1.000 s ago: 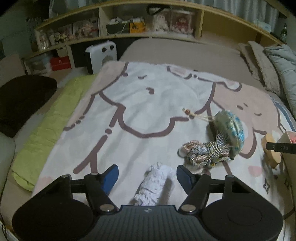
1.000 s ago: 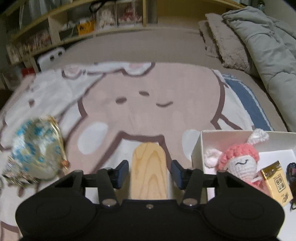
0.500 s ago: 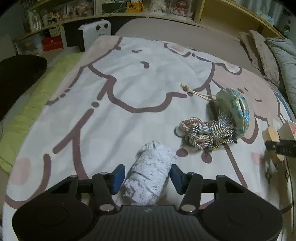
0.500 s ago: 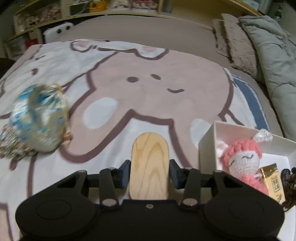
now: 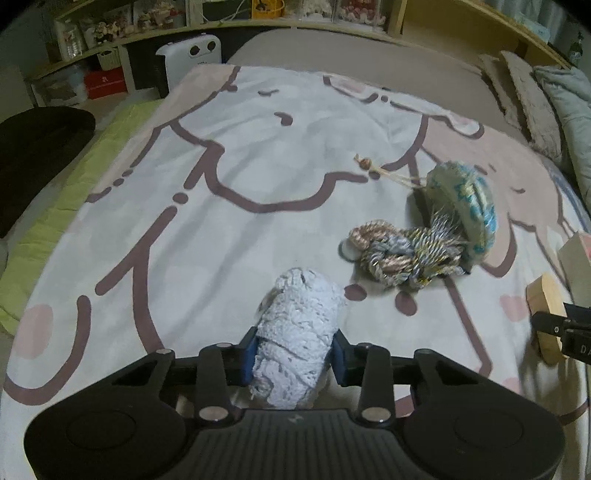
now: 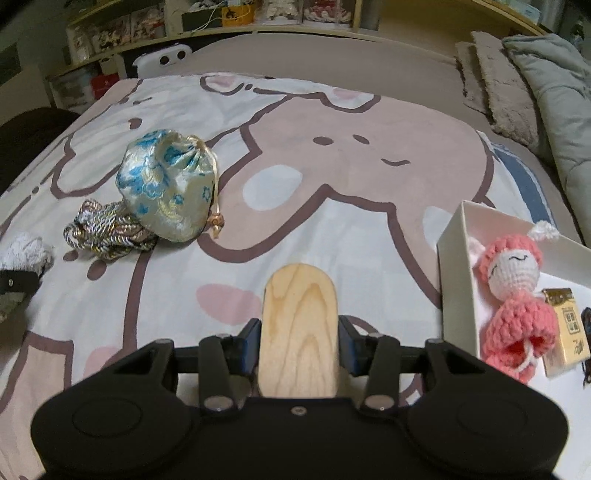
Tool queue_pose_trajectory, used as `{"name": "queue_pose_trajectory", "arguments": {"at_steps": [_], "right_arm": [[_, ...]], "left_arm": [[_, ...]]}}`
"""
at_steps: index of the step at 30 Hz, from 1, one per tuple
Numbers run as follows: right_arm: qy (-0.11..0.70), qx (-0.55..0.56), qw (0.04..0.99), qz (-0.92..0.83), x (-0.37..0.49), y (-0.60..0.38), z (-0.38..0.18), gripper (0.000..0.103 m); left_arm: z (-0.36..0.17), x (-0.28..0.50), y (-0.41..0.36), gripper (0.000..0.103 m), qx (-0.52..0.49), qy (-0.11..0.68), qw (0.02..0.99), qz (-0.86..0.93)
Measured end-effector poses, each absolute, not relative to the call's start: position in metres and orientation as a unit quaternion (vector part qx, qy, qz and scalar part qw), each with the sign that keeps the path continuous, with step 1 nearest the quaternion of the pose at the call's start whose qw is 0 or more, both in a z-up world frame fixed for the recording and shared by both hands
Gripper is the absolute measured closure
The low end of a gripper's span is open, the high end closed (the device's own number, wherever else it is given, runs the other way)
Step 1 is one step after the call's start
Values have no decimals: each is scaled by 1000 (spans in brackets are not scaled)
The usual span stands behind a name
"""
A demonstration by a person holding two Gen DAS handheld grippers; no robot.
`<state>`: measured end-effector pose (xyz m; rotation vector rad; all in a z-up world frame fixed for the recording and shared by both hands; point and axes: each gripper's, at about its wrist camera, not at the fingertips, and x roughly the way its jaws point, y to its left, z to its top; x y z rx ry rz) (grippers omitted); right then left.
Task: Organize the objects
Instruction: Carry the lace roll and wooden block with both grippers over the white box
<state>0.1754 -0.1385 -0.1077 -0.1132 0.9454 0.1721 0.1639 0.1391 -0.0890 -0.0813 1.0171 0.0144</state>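
Both tools had a catch: the left tool [image 5: 293, 356] was clamped on the white lace roll [image 5: 295, 332], the right tool [image 6: 298, 345] pinched shut on the wooden paddle [image 6: 298, 328]. Cartoon blanket [image 5: 240, 177] over the bed, cluttered shelves [image 5: 147, 22] far behind. Half a second before, the left fingers [image 5: 248, 352] had stood wider around the roll.

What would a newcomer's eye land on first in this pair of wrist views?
Probably the two loaded grippers: the left gripper shut on a white crocheted lace roll, the right gripper clamping a rounded pale wooden block. Next, the blue-and-cream floral brocade pouch lying on the cartoon-print blanket against a bundle of metallic twisted cord, and the pink crocheted doll inside the white box at right.
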Motion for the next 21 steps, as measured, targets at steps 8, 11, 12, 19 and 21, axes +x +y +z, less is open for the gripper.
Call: {"name": "queue_pose_trajectory", "arguments": {"at_steps": [8,11,12,19,21], "right_arm": [[421,-30,902,89,167,-155,-75,58],[408,-23,909,87,161,-162,-61,58],[404,-21,910,87,159,-164,-56,58],[381,-13,921,87,140,-176,-27,58],[379,-11,922,85,134,-180,-20,58]], "left_arm": [[-56,154,126,63,-51,443,895,6],[-42,149,117,63,-54,427,902,-2],[-38,148,113,63,-54,423,905,-5],[-12,131,84,63,-55,392,918,-41],[-7,127,78,63,-58,385,920,-52]]}}
